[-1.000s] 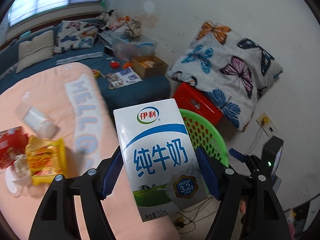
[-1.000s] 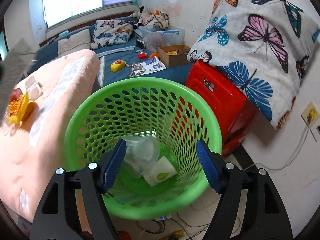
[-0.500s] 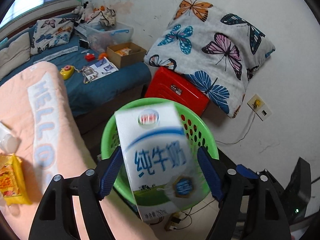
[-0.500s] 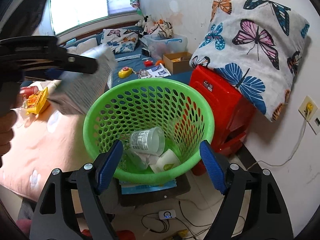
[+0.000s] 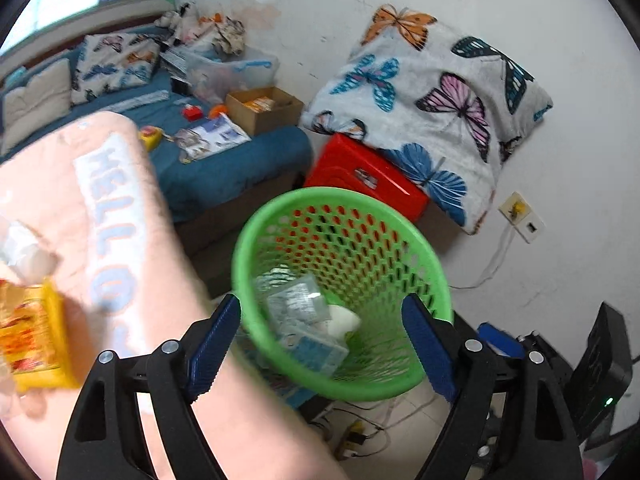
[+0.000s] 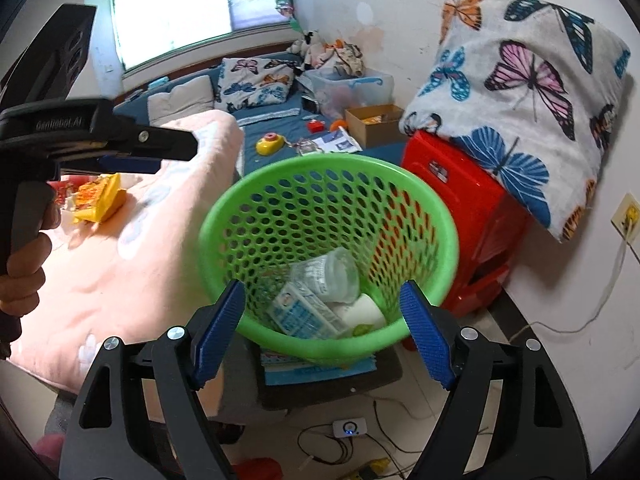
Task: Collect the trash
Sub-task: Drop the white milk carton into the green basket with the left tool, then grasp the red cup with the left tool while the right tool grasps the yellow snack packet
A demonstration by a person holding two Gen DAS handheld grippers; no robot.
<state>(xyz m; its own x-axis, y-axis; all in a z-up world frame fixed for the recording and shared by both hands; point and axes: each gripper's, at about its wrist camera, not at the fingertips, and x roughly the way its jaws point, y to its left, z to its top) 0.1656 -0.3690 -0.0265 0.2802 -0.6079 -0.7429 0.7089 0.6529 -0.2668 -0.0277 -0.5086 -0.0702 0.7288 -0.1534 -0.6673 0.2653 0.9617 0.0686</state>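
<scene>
The left tool [image 5: 322,338] fills the lower part of the left wrist view with its blue-padded fingers spread wide and nothing between them; the round green perforated plastic basket [image 5: 420,240] sits at centre frame, framed by those fingers. Inside the basket lie the white and blue milk carton [image 5: 316,350], a clear crumpled plastic bottle [image 5: 294,302] and a small white paper cup [image 5: 344,318]. In the right wrist view the right tool [image 6: 322,330] is likewise spread apart and empty at the bottom of the frame; the same basket is at centre, the carton low inside it. The left tool shows in the upper left of that view, held by a hand [image 6: 20,276]; a yellow snack packet [image 6: 98,200] lies on the pink fleece blanket [image 6: 132,264] at left.
</scene>
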